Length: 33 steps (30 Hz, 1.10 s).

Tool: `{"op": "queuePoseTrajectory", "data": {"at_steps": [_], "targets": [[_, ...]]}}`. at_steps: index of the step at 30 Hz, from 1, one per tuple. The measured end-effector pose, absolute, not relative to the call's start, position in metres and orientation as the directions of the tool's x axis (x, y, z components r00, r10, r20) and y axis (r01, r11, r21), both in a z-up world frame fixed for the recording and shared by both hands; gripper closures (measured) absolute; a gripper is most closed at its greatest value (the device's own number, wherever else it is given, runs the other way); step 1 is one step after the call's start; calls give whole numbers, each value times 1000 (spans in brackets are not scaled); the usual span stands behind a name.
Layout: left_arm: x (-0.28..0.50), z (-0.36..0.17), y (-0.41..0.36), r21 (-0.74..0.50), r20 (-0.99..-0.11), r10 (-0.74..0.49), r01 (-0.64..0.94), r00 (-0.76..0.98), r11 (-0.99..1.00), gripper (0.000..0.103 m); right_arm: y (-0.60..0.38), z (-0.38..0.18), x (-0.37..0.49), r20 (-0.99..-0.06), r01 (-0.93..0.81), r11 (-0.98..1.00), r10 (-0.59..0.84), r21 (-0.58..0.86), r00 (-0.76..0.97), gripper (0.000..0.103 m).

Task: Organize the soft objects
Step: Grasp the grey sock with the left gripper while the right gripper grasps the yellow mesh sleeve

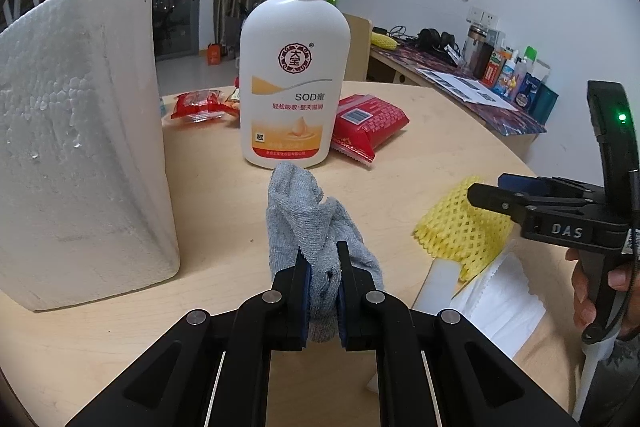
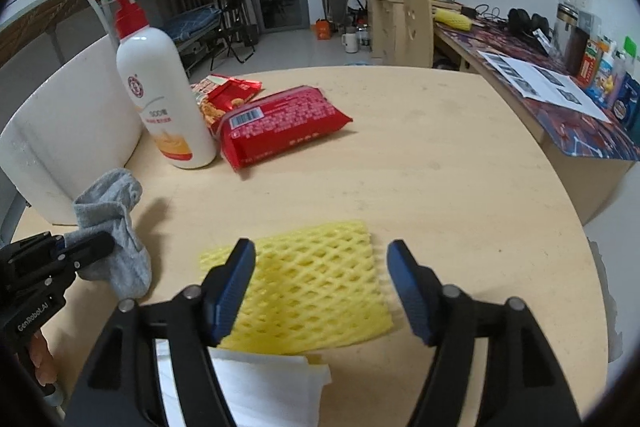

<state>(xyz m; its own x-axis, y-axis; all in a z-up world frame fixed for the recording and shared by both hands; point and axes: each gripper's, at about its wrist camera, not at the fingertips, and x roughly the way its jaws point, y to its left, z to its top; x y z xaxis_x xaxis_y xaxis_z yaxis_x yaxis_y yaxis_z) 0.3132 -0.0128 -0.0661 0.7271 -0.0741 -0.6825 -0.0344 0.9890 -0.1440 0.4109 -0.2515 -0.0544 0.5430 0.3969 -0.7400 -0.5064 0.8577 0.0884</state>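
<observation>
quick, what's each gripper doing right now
Left gripper: shut on the grey sock.
Right gripper: open, holding nothing, above the yellow foam net.

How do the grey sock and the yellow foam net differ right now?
The grey sock is knit cloth, bunched and clamped in the left tongs; the yellow foam net is open mesh, lying flat on the table between the open right tongs, ungripped. Both are soft and lie near each other.
</observation>
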Motion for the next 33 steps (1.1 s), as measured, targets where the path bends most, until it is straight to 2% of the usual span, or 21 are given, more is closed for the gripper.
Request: {"op": "queuePoseTrajectory", "data": {"at_steps": [14,15,22,24,33], "targets": [[307,-59,-11,-163,-666,-92,-24,741,986,92,-248,-77,428,-799,-505,858,366,91,478,31],[306,-58,-11,-162,-661,-92,-22,744,986,92,-248,-77,428,-797,-508,857,368,91,478,34],[301,-53,-11,-163,-644,-89,-23,760,986,92,-249,-76,424,-785,-538,830,428,146,448,82],[299,-50,-11,-160,-635,-82,-28,768,987,92,-249,-74,422,-777,-538,829,438,153,453,86],[283,-23,-15,-146,-568,-62,-26,820,989,92,-264,-31,402,-678,-534,824,504,191,535,86]]}}
